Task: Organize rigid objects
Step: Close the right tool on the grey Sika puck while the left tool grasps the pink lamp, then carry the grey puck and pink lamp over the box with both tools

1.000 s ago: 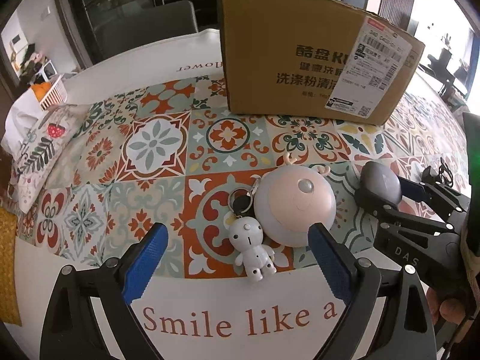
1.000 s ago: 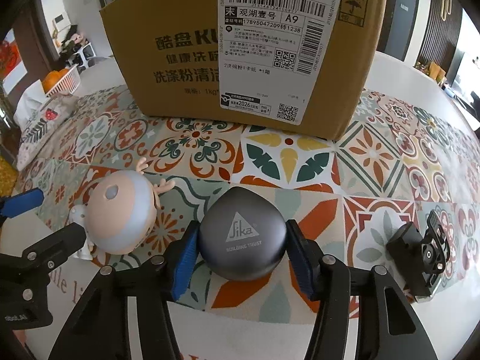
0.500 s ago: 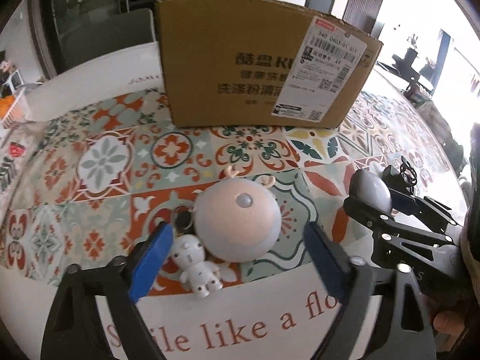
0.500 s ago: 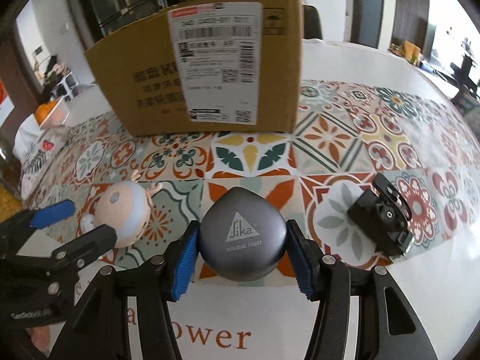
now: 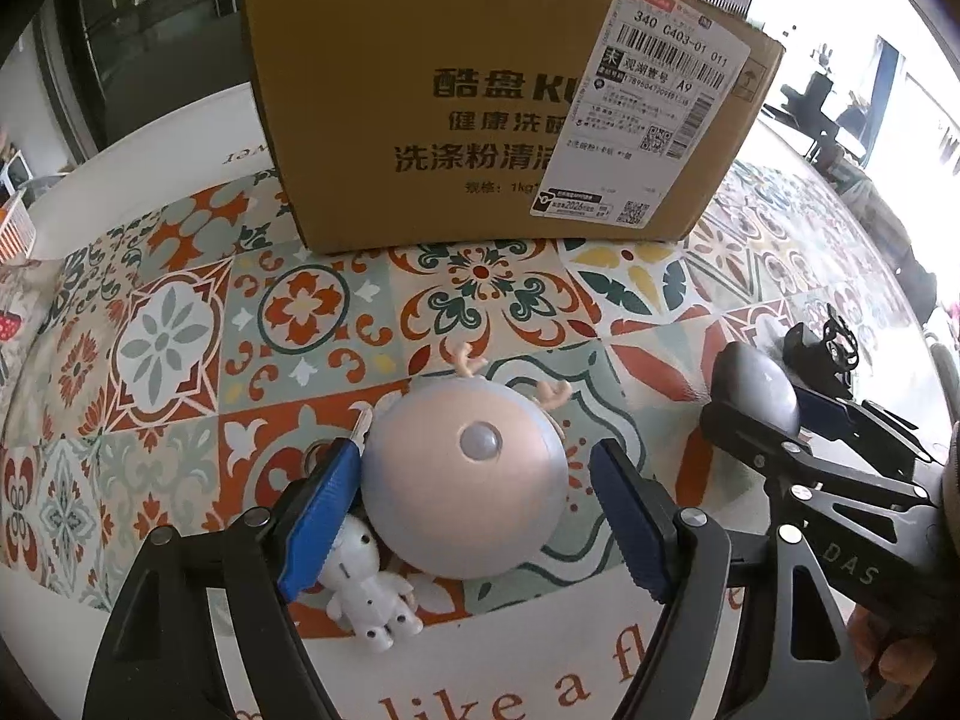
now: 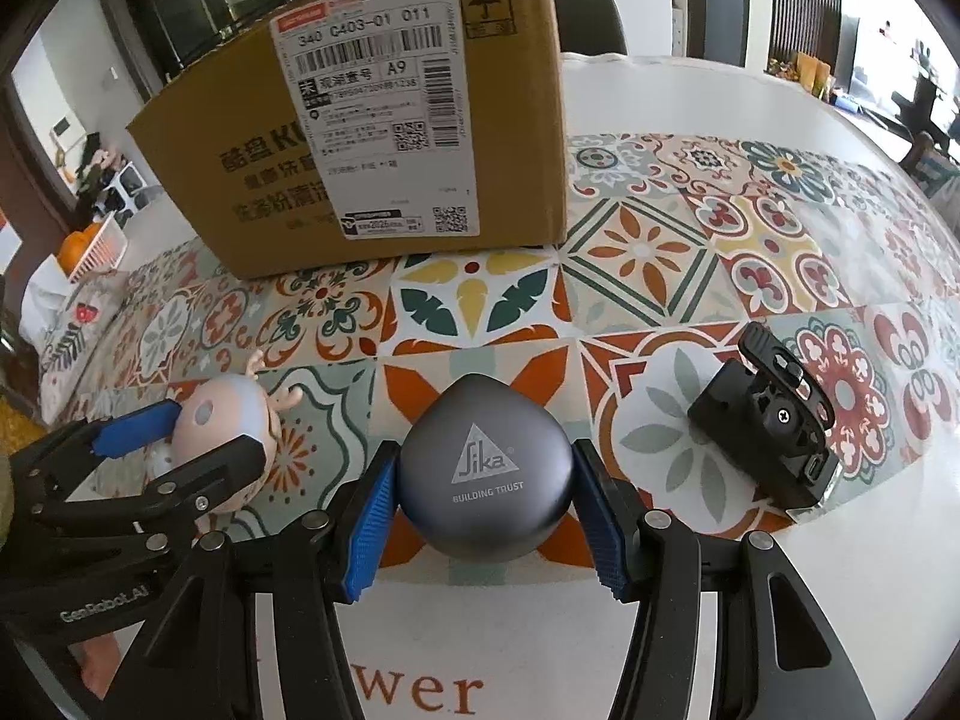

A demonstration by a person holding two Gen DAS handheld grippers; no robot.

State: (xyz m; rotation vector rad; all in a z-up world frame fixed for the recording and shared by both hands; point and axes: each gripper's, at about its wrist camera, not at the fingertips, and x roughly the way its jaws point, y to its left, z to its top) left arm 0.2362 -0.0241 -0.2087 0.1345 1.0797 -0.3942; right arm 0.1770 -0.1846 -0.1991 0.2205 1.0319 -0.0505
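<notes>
A: Left gripper [image 5: 474, 516]?
B: Jaws apart, one on each side of the round pink toy [image 5: 465, 474]. Left blue pad touches or nearly touches its side, right pad has a clear gap. Not clamped. The toy sits on the tabletop [image 5: 180, 360], in front of the cardboard box [image 5: 480, 108], little antlers pointing at the box.

A: Anything else near it?
B: White figurine [image 5: 366, 588] lying on the near side of the toy, farther from the box, partly under the left pad. A metal ring shows just beside that pad.

A: Right gripper [image 6: 485, 513]?
B: Clamped on the gray pebble-shaped case [image 6: 485, 474], both blue pads pressed on its sides. "Sika" logo faces the camera. Can't tell if it's lifted or resting on the tabletop. It's in front of the box too, near the right corner.

A: Other stuff?
B: Black clip [image 6: 774, 426] on the tabletop, right of the gray case, apart from it and well in front of the box. Box stands upright with a white shipping label [image 6: 384, 102] on the front.
</notes>
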